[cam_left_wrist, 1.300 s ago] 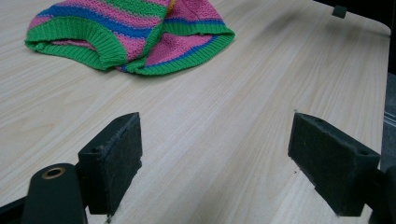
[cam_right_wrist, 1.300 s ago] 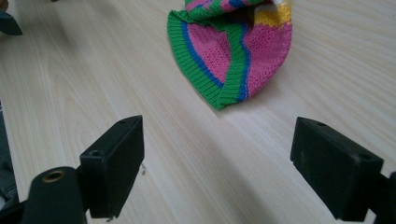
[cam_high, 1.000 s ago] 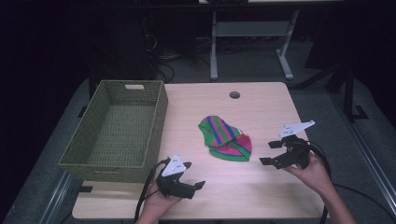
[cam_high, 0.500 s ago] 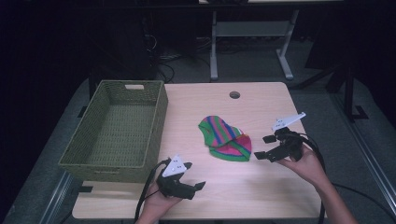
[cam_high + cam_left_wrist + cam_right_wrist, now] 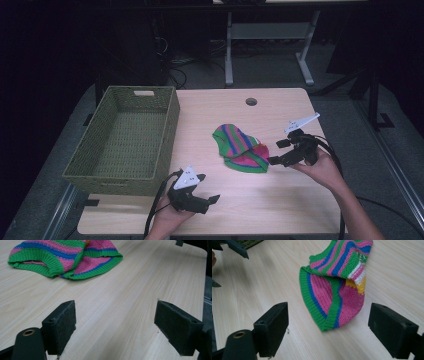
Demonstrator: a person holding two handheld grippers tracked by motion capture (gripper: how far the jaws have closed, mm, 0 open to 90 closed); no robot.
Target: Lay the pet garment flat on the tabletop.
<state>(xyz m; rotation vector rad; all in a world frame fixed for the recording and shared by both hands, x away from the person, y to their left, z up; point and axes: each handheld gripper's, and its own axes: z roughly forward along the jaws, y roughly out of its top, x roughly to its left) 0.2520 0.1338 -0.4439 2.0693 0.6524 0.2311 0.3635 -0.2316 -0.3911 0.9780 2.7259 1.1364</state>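
Observation:
A striped knit piece [image 5: 240, 148] in green, pink and blue lies crumpled in the middle of the table. In the right gripper view it [image 5: 337, 287] lies just past the open jaws, its green hem nearest. My right gripper [image 5: 281, 152] stands open at the knit's right edge, with nothing between its fingers. At the table's front, left of centre, my left gripper [image 5: 210, 194] is open and holds nothing. The left gripper view has the knit [image 5: 67, 258] farther off at the upper left, across bare wood from the jaws.
A green woven basket [image 5: 127, 137] with nothing in it stands at the table's left side. A round cable hole [image 5: 251, 102] sits near the far edge. Dark floor and a metal stand [image 5: 270, 35] lie beyond the table.
My right gripper has moved left towards the knit piece, from the table's right side to its right edge. The left gripper has stayed in place.

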